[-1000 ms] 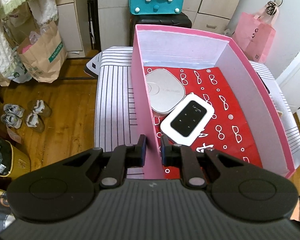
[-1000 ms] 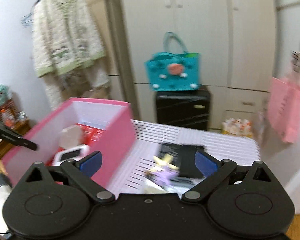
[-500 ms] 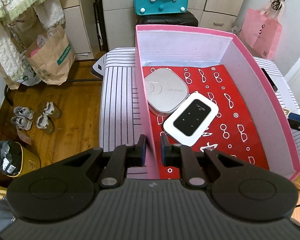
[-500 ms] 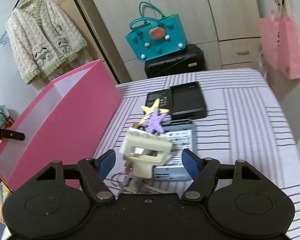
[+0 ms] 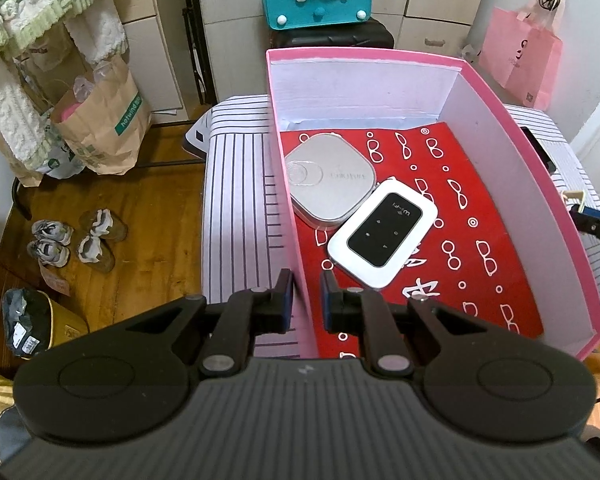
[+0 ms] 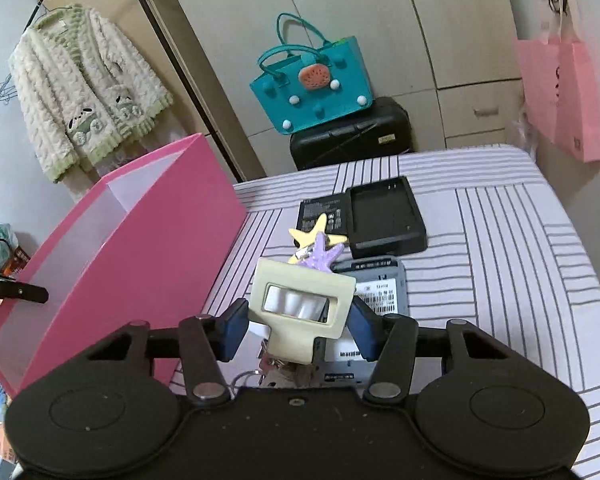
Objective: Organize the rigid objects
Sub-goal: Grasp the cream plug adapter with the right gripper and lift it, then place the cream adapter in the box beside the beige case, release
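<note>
My left gripper [image 5: 303, 296] is shut on the left wall of the pink box [image 5: 364, 54], one finger outside and one inside. In the box lie a silver square device [image 5: 330, 178] and a white pocket router [image 5: 382, 232] on a red lining. My right gripper [image 6: 298, 322] is closing on a cream key holder [image 6: 300, 300], and its pads meet the holder's two sides. A purple star [image 6: 320, 254] and a yellow star [image 6: 320, 232] hang from the holder. Key rings show under it. The pink box [image 6: 140, 240] stands to its left.
On the striped table [image 6: 500, 240] lie a black charger cradle [image 6: 386, 216], a flat battery [image 6: 320, 210] and a grey device [image 6: 380, 288]. Behind stand a teal bag [image 6: 312, 92] on a black case [image 6: 352, 132]. Shoes [image 5: 76, 240] lie on the floor.
My right gripper came down over the table to the cream key holder and its jaws narrowed around it. The left gripper kept its hold on the box wall.
</note>
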The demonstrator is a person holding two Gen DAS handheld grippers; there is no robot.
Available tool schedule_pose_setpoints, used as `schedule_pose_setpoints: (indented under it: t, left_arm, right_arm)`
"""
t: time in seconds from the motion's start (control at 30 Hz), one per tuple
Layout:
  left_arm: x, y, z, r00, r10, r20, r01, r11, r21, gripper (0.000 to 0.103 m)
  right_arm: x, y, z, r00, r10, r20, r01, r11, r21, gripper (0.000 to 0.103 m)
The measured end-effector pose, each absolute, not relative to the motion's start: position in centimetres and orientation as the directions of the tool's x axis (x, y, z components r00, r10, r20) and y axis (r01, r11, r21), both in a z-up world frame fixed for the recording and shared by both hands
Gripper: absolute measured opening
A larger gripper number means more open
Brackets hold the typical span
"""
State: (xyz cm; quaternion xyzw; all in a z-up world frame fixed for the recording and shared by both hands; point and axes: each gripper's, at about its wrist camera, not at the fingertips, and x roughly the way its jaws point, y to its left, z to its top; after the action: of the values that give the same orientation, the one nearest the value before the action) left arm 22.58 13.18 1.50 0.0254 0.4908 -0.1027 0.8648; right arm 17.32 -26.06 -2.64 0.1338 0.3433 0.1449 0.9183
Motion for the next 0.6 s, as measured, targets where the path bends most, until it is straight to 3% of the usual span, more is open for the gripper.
schedule_pose_setpoints:
  t: [0.33, 0.6]
  left_arm:
    - [22.4, 13.3, 1.4, 0.51, -0.146, -0.848, 0.202, 0.978, -0.047, 0.009]
    - [22.3, 13.3, 1.3, 0.521, -0.144, -0.841, 0.203, 0.978, -0.042, 0.009]
  right_arm:
    - [16.2, -24.2, 1.2, 0.74, 0.399, -0.542, -0.266, 0.913, 0.31, 0.059]
    - [18.3, -18.7, 7.6, 0.675, 0.598, -0.432, -0.503, 0.802, 0.323, 0.059]
